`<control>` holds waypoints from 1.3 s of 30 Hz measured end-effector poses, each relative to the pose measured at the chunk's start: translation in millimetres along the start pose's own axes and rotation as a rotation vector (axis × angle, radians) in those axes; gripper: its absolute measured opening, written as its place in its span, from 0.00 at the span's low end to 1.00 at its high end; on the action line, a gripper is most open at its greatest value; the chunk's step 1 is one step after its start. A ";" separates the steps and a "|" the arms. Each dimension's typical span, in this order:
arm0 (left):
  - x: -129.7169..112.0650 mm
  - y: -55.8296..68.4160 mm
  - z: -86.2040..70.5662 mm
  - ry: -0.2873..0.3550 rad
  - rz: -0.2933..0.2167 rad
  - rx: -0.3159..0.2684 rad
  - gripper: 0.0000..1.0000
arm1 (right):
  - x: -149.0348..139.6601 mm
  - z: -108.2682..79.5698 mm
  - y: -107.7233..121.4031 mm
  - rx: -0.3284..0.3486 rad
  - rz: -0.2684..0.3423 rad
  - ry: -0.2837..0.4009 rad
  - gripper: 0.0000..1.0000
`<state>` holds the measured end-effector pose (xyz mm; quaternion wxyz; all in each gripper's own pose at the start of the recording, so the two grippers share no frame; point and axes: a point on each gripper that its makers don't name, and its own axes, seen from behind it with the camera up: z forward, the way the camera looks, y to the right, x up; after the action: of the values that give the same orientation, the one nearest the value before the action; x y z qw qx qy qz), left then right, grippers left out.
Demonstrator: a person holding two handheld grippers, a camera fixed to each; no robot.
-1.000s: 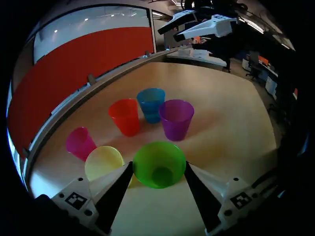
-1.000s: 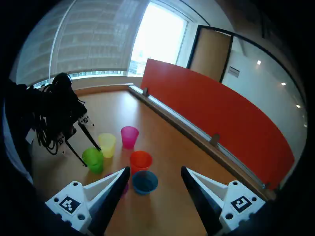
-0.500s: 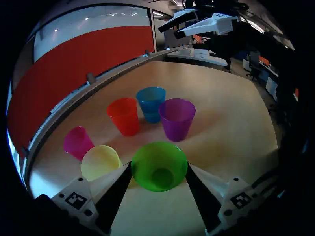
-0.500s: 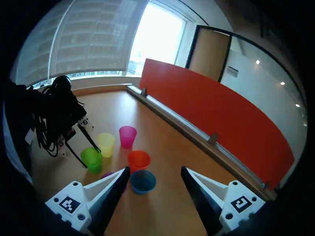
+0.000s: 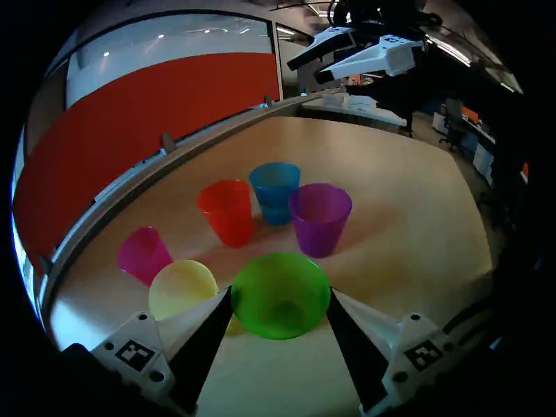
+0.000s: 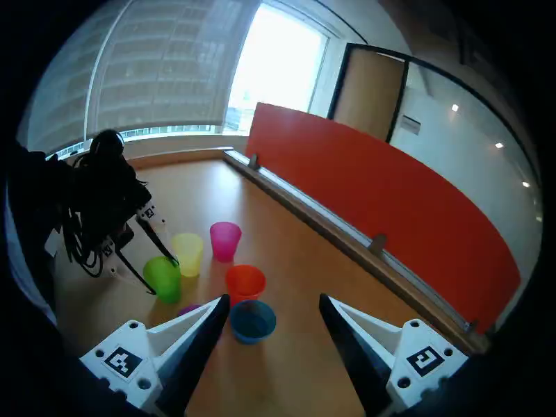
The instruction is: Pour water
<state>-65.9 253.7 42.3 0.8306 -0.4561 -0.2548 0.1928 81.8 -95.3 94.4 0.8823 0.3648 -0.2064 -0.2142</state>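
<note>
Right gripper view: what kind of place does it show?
Probably an office: a long wooden desk with a red divider panel, a large window and a door.

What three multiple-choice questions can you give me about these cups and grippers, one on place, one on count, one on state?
1. Which cup sits between the fingers of the left gripper?
A) the yellow cup
B) the purple cup
C) the green cup

2. How many cups are there?
A) four
B) six
C) eight

3. How is the right gripper?
A) open, holding nothing
B) shut on the blue cup
C) shut on the orange cup

Answers:
1 C: both fingers touch the green cup's sides.
2 B: there are the pink cup, yellow cup, orange cup, blue cup and purple cup, plus the green cup.
3 A: its fingers are spread, with nothing between them.
</note>
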 end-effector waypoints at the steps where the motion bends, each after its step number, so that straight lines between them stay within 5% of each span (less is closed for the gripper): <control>1: 2.5 0.0 -1.7 0.008 -0.003 0.001 0.89 | -0.2 1.0 0.3 0.000 0.001 -0.001 1.00; 27: 45.1 -5.6 -49.5 0.132 -0.020 0.051 0.89 | -19.4 25.0 2.4 0.029 0.024 -0.036 0.99; 39: 76.6 -10.9 -70.1 0.241 -0.046 0.083 0.89 | -27.0 35.7 3.1 0.042 0.031 -0.053 1.00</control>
<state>38.0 244.3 38.8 0.8776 -0.4351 -0.1555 0.1278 41.7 -98.9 114.2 0.8720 0.3740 -0.2397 -0.2055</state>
